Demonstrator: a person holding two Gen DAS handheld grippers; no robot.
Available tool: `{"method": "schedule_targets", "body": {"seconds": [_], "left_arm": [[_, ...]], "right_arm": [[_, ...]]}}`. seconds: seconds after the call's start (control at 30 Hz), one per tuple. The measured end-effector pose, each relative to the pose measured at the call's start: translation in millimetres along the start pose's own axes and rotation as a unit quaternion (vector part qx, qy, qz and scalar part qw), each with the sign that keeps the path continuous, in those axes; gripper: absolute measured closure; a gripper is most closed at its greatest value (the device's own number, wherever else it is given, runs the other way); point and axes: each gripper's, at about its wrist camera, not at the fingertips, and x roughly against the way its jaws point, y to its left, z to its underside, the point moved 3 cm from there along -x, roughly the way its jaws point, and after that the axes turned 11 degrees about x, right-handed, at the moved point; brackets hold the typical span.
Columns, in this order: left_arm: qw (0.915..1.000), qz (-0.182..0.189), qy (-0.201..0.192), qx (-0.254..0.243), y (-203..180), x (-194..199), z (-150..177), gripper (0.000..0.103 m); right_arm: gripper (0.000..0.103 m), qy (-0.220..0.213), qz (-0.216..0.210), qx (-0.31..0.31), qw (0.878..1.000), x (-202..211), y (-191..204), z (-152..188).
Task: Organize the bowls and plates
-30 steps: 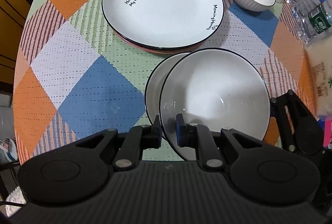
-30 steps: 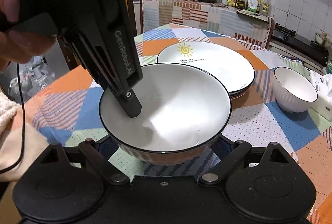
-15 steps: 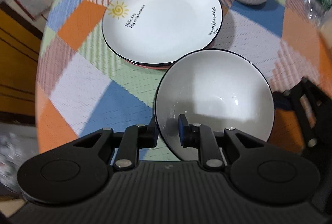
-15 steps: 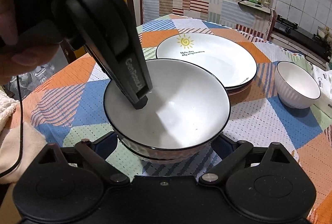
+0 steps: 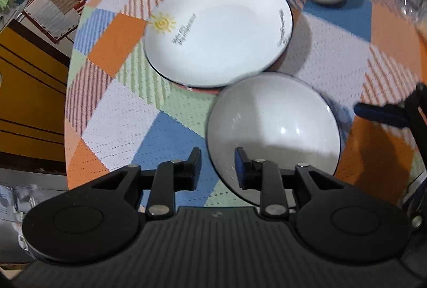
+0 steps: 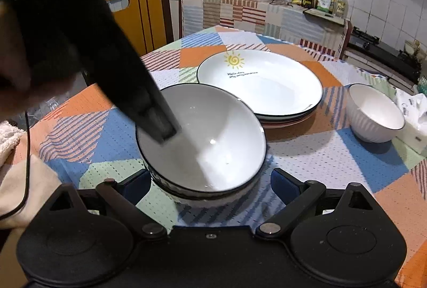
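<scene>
Table [image 6: 379,162] under patchwork cloth. Plates [image 6: 260,83] stacked near centre. Bowls [image 6: 202,138] nested at near edge, touching plates in left view. Small bowl [image 6: 375,114] toward right edge. Left gripper [image 5: 217,165] just opening, straddling bowl rim, pads clear. Right gripper [image 6: 208,186] spread wide beside nested bowls, not touching.

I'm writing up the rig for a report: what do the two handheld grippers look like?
Both are matte black plastic. The left gripper has a ribbed body, two round discs, silver pivot pins on its linkage bars and dark blue pads on its fingers. The right gripper matches, with blue pads too. A thin black cable hangs near the left one.
</scene>
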Motion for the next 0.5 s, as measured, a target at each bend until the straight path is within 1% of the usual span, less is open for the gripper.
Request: {"method": "schedule_targets", "body": {"seconds": [0.03, 0.1, 0.17, 0.27, 0.4, 0.5], "left_arm": [[1.0000, 0.005, -0.007, 0.004, 2.7, 6.5, -2.8, 0.071], [0.9993, 0.018, -0.029, 0.017, 5.9, 20.8, -8.9, 0.070], [0.9981, 0.035, -0.048, 0.015, 4.2, 33.5, -15.0, 0.070], [0.9959, 0.057, -0.069, 0.013, -3.2, 49.0, -22.6, 0.070], [0.9920, 0.083, -0.095, 0.005, -19.1, 60.8, -33.9, 0.070], [0.9920, 0.086, -0.090, -0.021, -36.1, 58.2, -40.0, 0.070]], "right_arm": [[0.005, -0.004, -0.002, -0.002, 1.000, 4.5, -3.3, 1.8], [0.005, -0.017, -0.005, -0.014, 1.000, 15.1, -12.6, 5.4], [0.005, -0.045, -0.004, -0.027, 0.999, 30.1, -24.0, 8.9], [0.005, -0.075, 0.003, -0.037, 0.997, 48.0, -37.4, 12.8], [0.005, -0.100, 0.045, -0.043, 0.993, 62.8, -58.5, 16.0], [0.005, -0.101, 0.073, -0.040, 0.991, 64.7, -73.7, 15.5]]}}
